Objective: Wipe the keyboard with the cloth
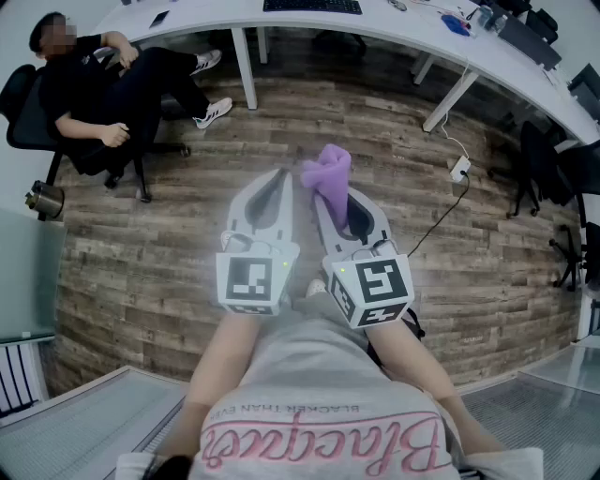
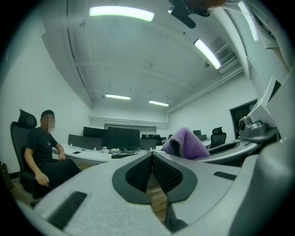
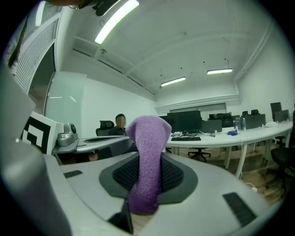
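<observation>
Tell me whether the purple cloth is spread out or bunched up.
Bunched up: the purple cloth is a narrow wad, pinched in the shut right tongs and sticking out beyond them.

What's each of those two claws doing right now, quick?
Left gripper: closed, nothing between its jaws.
Right gripper: closed on the purple cloth.

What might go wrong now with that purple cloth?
The cloth is pinched in the right claw with its top flopping loose, so it might slip to the floor. The keyboard lies far off on the desk, and a cable trails over the floor, so walking there might mean a trip. The left claw is shut, so it probably can't catch anything.
</observation>
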Available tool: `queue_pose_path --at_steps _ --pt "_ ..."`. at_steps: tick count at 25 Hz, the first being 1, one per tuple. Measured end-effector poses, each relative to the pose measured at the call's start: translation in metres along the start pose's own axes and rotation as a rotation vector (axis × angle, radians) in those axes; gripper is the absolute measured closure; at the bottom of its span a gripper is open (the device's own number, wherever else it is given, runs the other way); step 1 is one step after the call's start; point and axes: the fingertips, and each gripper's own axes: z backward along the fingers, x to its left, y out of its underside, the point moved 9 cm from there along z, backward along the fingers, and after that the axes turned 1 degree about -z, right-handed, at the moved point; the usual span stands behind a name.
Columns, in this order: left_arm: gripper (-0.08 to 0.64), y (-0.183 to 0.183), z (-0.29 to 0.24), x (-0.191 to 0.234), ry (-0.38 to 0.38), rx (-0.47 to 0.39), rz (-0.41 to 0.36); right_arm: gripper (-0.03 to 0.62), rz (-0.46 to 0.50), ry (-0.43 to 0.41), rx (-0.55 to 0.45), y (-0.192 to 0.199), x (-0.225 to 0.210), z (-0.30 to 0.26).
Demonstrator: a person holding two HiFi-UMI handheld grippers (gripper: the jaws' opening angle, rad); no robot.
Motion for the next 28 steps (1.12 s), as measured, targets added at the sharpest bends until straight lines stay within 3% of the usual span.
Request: queue_pose_path --at_steps 9,17,28 --pt "0.554 -0.007 -0.032 -0.022 -0.018 -0.046 -0.036 0.497 0.022 -0.033 -0.047 -0.007 -0.035 -0.005" --pt "0.554 -0.002 -0.049 -0.042 -0.034 -0.020 -0.027 0.502 0.004 -0.062 -0.048 -0.003 -0.066 -0.003" --pt "0.554 0.004 -0.096 -0.027 -0.054 0.011 -0.042 0.502 -0.020 -0.066 -0.058 -0.009 -0.105 -0.032"
